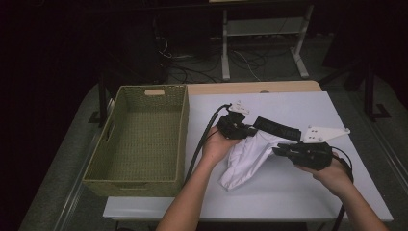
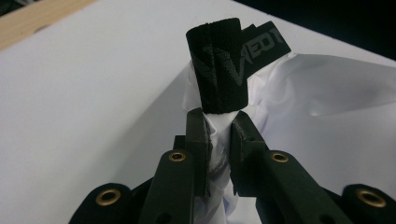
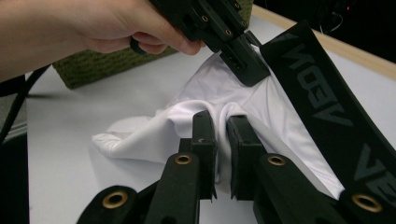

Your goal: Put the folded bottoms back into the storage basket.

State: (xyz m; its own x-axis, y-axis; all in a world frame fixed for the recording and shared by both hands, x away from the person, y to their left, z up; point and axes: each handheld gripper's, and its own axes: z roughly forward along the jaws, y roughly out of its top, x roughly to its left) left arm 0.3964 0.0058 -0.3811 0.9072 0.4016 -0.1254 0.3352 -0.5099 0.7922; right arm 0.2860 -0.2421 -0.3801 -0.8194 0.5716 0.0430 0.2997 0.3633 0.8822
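Both tongs, left [image 1: 251, 130] and right [image 1: 278, 150], clamped tight, tips facing each other.

Woven green basket [image 1: 139, 139] at nine o'clock on the white bench [image 1: 288, 192]; metal frame [image 1: 262, 29] and floor cables [image 1: 245, 60] at twelve o'clock.

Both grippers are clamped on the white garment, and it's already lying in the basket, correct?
Not quite. Both grippers, left and right, are clamped on the white garment, but the high view shows it over the table, beside the basket, not in it.
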